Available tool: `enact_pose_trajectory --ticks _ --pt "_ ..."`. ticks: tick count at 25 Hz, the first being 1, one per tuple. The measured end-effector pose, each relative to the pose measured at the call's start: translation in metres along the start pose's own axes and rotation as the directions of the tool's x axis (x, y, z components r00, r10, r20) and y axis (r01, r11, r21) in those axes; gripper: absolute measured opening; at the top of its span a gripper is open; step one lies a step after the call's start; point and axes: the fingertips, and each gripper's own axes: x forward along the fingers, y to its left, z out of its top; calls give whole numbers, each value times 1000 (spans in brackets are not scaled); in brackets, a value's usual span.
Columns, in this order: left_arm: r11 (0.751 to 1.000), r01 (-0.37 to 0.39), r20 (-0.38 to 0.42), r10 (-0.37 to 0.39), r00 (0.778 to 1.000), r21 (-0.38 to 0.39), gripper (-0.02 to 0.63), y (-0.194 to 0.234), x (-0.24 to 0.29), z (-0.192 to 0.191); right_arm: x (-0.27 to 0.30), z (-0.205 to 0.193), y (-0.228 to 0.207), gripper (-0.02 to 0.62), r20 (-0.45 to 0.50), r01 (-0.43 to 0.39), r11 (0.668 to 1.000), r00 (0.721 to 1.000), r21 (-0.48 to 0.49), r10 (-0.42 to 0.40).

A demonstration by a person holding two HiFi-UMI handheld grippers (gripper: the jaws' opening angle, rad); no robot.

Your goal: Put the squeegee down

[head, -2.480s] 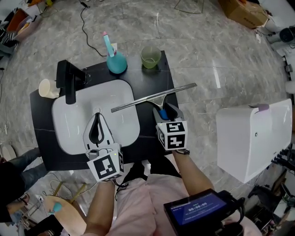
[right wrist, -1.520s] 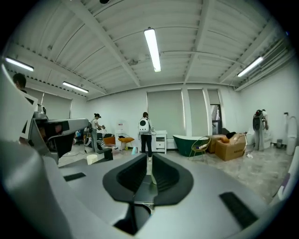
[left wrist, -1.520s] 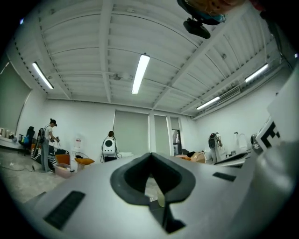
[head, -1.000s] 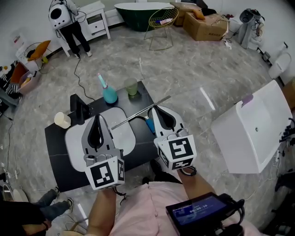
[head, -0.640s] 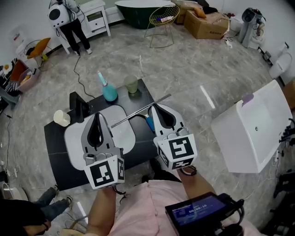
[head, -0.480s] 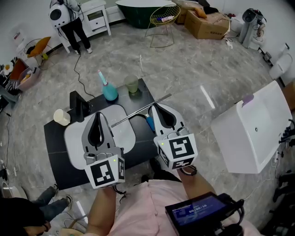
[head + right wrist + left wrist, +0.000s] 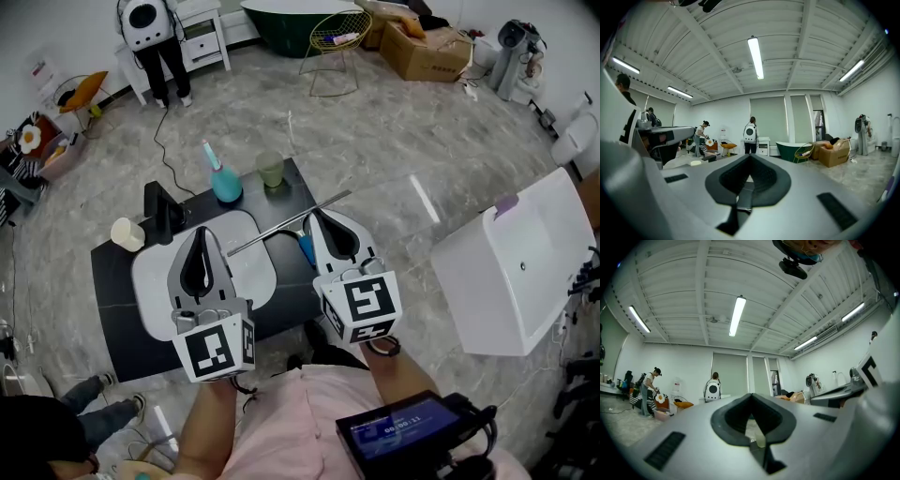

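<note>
Counter holds the squeegee, both grippers closed

Black counter (image 7: pixel 117 323) carries the squeegee (image 7: pixel 272 232), lying at the sink's (image 7: pixel 155 281) right edge. Your left gripper (image 7: pixel 200 234) and right gripper (image 7: pixel 320 216) hover empty, jaws together. It probably feels light and stiff; grasp its blue handle (image 7: pixel 304 249).

squeegee (image 7: pixel 281 228): long metal blade, blue handle. lies flat, diagonal on the black counter (image 7: pixel 117 319), blade end over the sink (image 7: pixel 150 281) rim.
</note>
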Motion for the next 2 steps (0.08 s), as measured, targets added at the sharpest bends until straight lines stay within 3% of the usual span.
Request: enact_pose_trajectory --ticks 2 --pt "1000 -4 -2 4 1000 0 9 0 -1 -1 0 -1 -1 -3 0 0 1000 1000 0 0"
